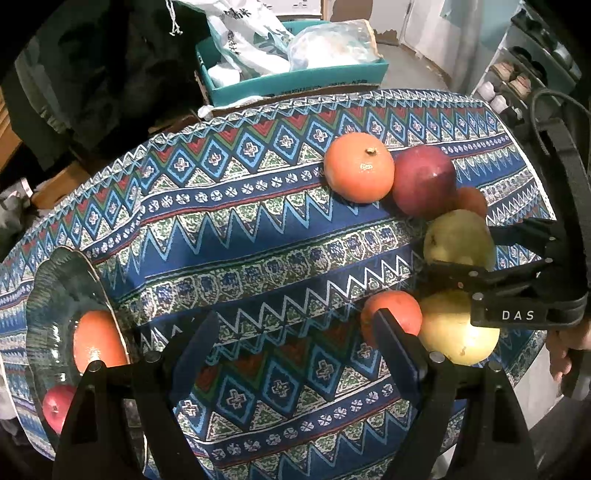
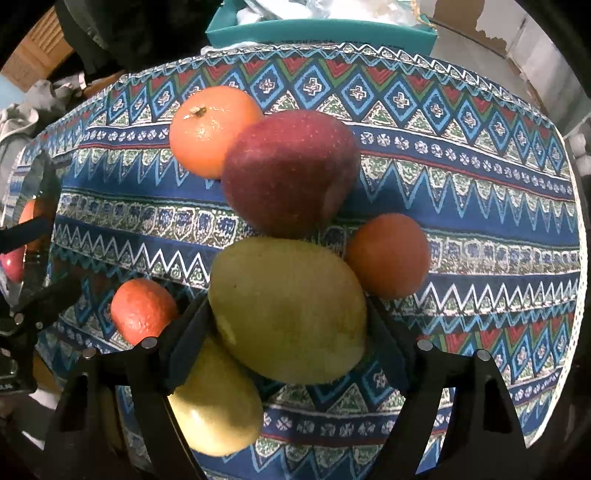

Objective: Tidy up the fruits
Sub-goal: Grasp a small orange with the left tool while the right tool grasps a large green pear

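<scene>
Right tool (image 2: pixel 288 332) straddling pear (image 2: pixel 288 310), jaws wide

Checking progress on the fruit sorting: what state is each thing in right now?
Glass plate: holds an orange and a red fruit.
Upper pear: on the cloth, between the right gripper open jaws.
Left gripper: open, empty.
Red apple: on the cloth.

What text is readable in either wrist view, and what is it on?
"DAS": white letters on the right gripper's black body, seen in the left wrist view.
Print on the white bag in the teal box: too blurred to read.
Right wrist view: none.
</scene>
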`<state>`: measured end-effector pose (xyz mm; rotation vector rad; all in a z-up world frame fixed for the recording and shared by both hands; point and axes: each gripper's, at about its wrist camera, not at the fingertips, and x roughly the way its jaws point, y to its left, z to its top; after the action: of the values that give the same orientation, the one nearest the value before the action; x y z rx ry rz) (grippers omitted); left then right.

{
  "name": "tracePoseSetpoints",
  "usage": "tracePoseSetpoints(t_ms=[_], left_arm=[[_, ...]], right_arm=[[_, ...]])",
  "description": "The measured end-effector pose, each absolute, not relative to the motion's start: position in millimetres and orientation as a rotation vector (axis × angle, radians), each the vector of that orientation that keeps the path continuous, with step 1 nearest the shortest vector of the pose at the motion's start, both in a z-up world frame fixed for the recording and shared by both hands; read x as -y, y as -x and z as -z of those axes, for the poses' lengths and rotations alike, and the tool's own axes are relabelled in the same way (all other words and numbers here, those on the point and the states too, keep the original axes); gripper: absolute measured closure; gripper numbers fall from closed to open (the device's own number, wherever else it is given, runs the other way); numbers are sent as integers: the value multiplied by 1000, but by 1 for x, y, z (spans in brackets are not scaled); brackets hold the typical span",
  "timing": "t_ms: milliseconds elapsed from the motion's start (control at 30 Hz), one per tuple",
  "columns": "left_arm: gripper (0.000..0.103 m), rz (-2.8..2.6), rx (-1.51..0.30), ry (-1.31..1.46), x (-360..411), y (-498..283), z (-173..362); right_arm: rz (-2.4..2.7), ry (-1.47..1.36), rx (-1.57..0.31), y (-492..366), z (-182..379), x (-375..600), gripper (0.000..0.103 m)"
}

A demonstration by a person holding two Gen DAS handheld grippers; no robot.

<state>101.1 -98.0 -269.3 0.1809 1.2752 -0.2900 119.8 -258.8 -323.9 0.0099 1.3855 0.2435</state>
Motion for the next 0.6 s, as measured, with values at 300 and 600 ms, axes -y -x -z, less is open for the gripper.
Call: tracePoseSetpoints(t_ms=[300,600], left_arm=[[16,320,-1315,-127,110,-106,278],[16,360,-1372,-61,129,-110,292]], right_arm=[[-256,-19,-1338,-107,314,275,23],[-221,-72,-1304,-96,294,304,23]])
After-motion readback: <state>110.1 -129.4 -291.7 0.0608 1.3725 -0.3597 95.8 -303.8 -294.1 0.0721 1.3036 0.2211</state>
